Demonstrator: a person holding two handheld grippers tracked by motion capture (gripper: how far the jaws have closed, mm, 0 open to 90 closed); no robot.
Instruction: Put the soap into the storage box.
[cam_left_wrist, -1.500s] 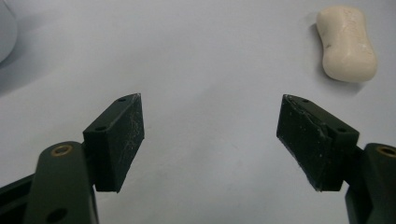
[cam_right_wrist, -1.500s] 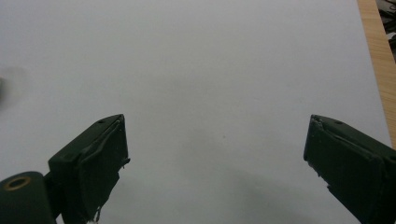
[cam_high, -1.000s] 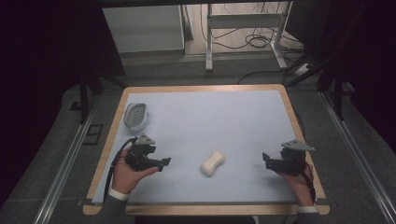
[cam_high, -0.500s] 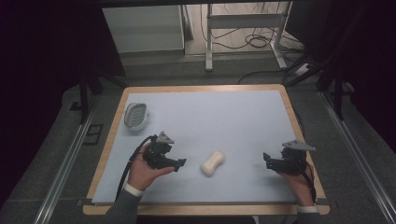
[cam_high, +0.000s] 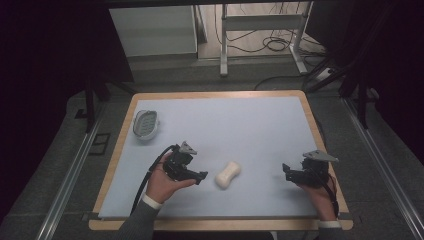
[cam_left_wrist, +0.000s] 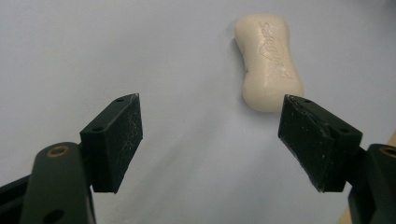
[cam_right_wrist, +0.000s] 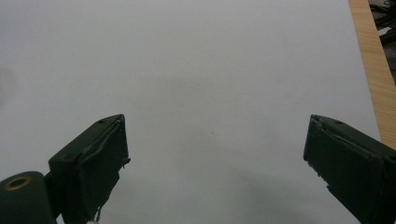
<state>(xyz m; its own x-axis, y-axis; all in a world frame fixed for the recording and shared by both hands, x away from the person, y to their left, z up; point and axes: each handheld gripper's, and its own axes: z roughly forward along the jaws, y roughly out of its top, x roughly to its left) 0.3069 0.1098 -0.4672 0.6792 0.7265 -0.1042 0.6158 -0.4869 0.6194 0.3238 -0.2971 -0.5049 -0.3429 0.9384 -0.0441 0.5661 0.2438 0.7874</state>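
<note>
In the left gripper view, the right jaw of the left hand-held gripper (cam_left_wrist: 210, 135) covers the near end of the soap (cam_left_wrist: 268, 60). Its embossed lettering is too blurred to read. In the high view, the contents of the dish (cam_high: 145, 123) are too small to tell.

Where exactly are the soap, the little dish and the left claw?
soap (cam_high: 228, 174), high view, middle of the bar.
dish (cam_high: 145, 124), high view, its ribbed inside.
left claw (cam_high: 199, 176), high view, between its tips.
</note>
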